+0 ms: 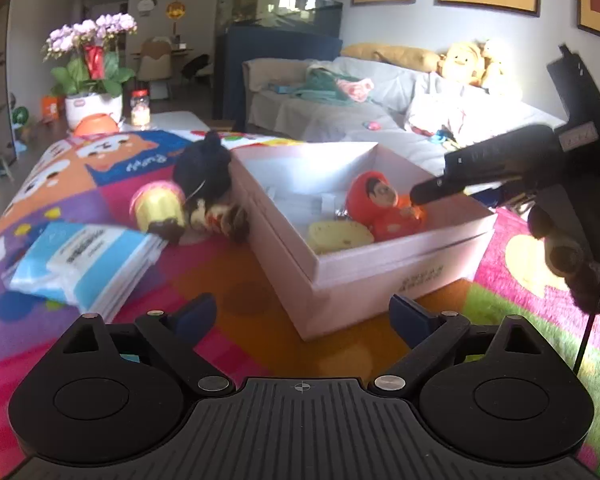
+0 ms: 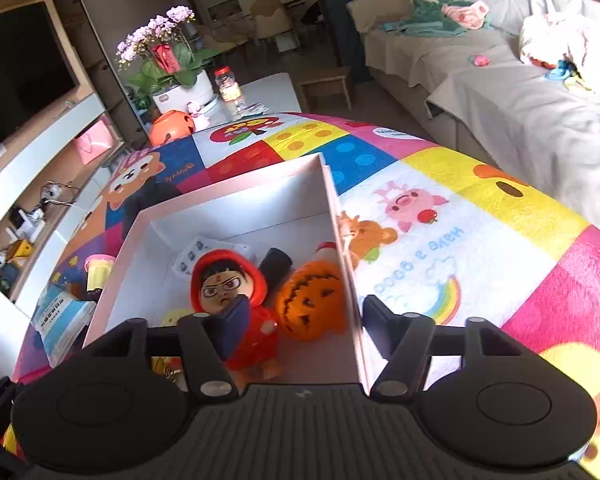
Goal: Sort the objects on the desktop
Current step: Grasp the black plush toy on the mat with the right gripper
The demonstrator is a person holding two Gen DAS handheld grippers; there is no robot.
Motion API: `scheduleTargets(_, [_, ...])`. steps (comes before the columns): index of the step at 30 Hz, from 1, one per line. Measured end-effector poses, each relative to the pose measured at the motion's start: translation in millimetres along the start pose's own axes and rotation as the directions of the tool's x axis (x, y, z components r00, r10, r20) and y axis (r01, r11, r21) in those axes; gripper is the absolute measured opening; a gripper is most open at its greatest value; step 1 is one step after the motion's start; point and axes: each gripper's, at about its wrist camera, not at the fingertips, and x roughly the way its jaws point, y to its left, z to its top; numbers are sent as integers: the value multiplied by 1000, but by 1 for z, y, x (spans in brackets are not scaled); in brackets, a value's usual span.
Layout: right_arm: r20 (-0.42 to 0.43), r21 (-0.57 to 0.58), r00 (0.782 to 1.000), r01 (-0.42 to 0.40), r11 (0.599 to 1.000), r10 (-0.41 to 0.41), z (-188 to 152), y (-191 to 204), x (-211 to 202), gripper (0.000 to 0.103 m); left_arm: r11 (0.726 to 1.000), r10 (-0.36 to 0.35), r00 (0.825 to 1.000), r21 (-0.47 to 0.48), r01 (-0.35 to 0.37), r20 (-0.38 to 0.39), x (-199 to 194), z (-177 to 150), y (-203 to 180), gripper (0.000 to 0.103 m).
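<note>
An open white box (image 1: 380, 260) stands on the colourful mat. Inside lie a red-hooded doll (image 1: 384, 204) and a yellow piece (image 1: 340, 236). My left gripper (image 1: 304, 316) hangs open over the mat in front of the box, with nothing between its pads. In the right wrist view the doll (image 2: 228, 284) lies beside an orange pumpkin (image 2: 312, 300) and a black object (image 2: 276, 264) in the box (image 2: 236, 184). My right gripper (image 2: 308, 318) is open, its jaws astride the box's right wall. One pad is in front of the doll; I cannot tell whether it touches.
Left of the box lie a dark plush toy (image 1: 208, 184), a yellow cupcake toy (image 1: 160, 208) and blue tissue packs (image 1: 80, 264). A flower pot (image 1: 94, 104), a jar (image 1: 140, 110) and an orange pumpkin bucket (image 2: 172, 126) stand at the far end. A sofa (image 2: 520, 112) lies right.
</note>
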Motion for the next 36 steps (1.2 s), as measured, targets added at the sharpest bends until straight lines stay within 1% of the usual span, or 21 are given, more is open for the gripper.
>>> scheduleTargets(4, [-39, -95, 998, 35, 995, -39, -2, 25, 0, 72, 998, 51, 998, -37, -52, -44, -1, -16, 3, 99])
scheduleTargets(6, [-12, -163, 998, 64, 984, -67, 1, 35, -5, 72, 994, 98, 994, -50, -101, -58, 0, -24, 1, 101])
scheduleTargets(8, [43, -221, 997, 75, 973, -67, 11, 49, -17, 72, 986, 150, 989, -78, -150, -11, -7, -25, 1, 102])
scheduleTargets(9, [62, -240, 997, 58, 969, -44, 21, 57, -21, 74, 981, 170, 985, -98, -170, -3, -8, -25, 2, 102])
scheduleTargets(11, [50, -266, 998, -8, 964, 22, 41, 77, -22, 79, 968, 208, 978, -143, -206, 3, -11, -26, 7, 102])
scheduleTargets(12, [25, -257, 998, -53, 965, 62, 54, 87, -19, 88, 961, 222, 975, -171, -218, 6, -13, -26, 11, 102])
scheduleTargets(13, [-13, -241, 994, -107, 965, 107, 66, 99, -12, 94, 955, 227, 974, -197, -221, 6, -14, -26, 15, 102])
scheduleTargets(14, [-56, -225, 987, -159, 961, 150, 78, 110, 0, 103, 951, 222, 975, -222, -216, 5, -15, -26, 21, 102])
scheduleTargets(15, [-90, -208, 980, -192, 959, 176, 90, 122, 13, 103, 946, 213, 977, -251, -205, 5, -16, -26, 25, 102])
scheduleTargets(16, [-114, -197, 977, -198, 960, 178, 100, 134, 31, 103, 940, 204, 979, -280, -195, 5, -17, -26, 30, 102])
scheduleTargets(18, [-148, -190, 975, -190, 963, 163, 116, 157, 71, 103, 923, 199, 980, -336, -188, -3, -17, -27, 38, 102])
scheduleTargets(20, [-184, -176, 973, -174, 969, 141, 124, 177, 112, 103, 897, 207, 978, -400, -189, 2, -21, -30, 47, 102])
scheduleTargets(23, [-227, -218, 973, -92, 972, 41, 125, 198, 166, 103, 871, 228, 973, -452, -193, 25, -28, -34, 52, 102])
scheduleTargets(25, [-286, -255, 958, -82, 963, 6, 119, 207, 193, 93, 863, 237, 971, -465, -197, 30, -30, -35, 52, 102])
scheduleTargets(26, [-313, -277, 950, -81, 957, -10, 116, 211, 201, 86, 863, 241, 970, -465, -199, 31, -30, -35, 53, 102])
scheduleTargets(27, [-312, -320, 949, -62, 945, -43, 112, 215, 204, 72, 863, 243, 969, -464, -201, 32, -30, -35, 52, 102])
scheduleTargets(29, [-282, -400, 958, -67, 914, -53, 106, 221, 198, 67, 864, 241, 970, -463, -201, 29, -30, -35, 52, 102])
scheduleTargets(31, [-208, -380, 978, -87, 921, 7, 109, 216, 175, 67, 863, 239, 971, -465, -199, 29, -30, -35, 53, 102])
scheduleTargets(32, [-180, -353, 982, -124, 928, 62, 114, 212, 160, 67, 862, 239, 971, -466, -198, 29, -30, -35, 53, 102])
scheduleTargets(34, [-143, -291, 975, -207, 934, 171, 123, 203, 124, 67, 863, 239, 971, -465, -199, 28, -30, -35, 53, 102])
scheduleTargets(36, [-135, -263, 950, -307, 915, 280, 127, 194, 87, 67, 859, 245, 969, -469, -204, 28, -30, -36, 53, 102])
